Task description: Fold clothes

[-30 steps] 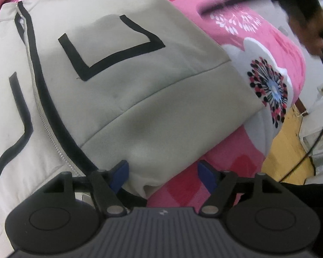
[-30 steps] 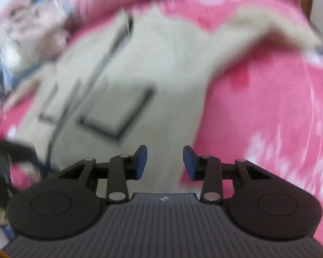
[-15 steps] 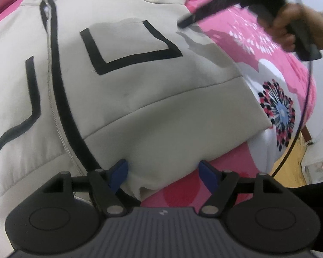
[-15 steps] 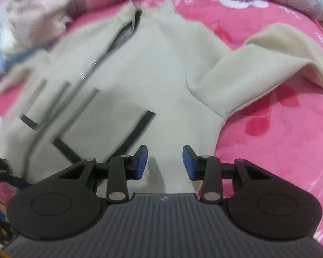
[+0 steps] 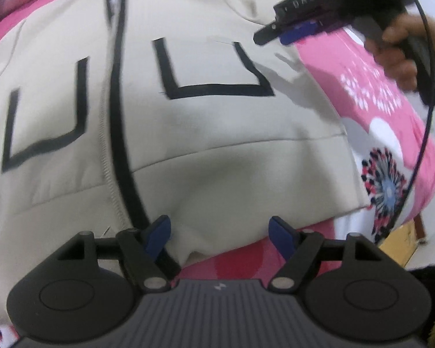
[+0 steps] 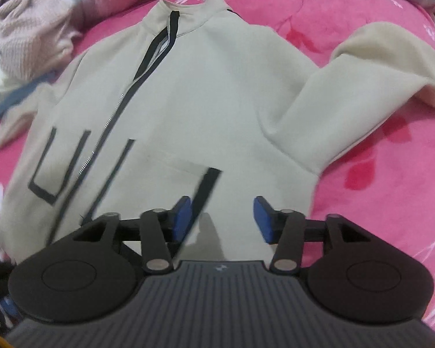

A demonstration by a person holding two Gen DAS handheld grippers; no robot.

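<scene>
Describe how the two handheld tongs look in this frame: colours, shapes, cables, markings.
Both are matte black with a ribbed grey-black body, two round side discs, silver pivot pins and blue finger pads. The left tongs and right tongs carry a small pale logo at centre. Seen from the left wrist, the right tongs show white lettering and a thin dark cable trailing from the black handle.

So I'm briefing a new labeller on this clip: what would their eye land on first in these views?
First, the beige zip-up jacket lying front-up across the bright pink floral bedspread, with black zipper trim and black pocket outlines. Its one sleeve bends out to the side. Next, the two open tools: the left tool hovers at the hem, and the right tool hangs over the pocket area.
</scene>
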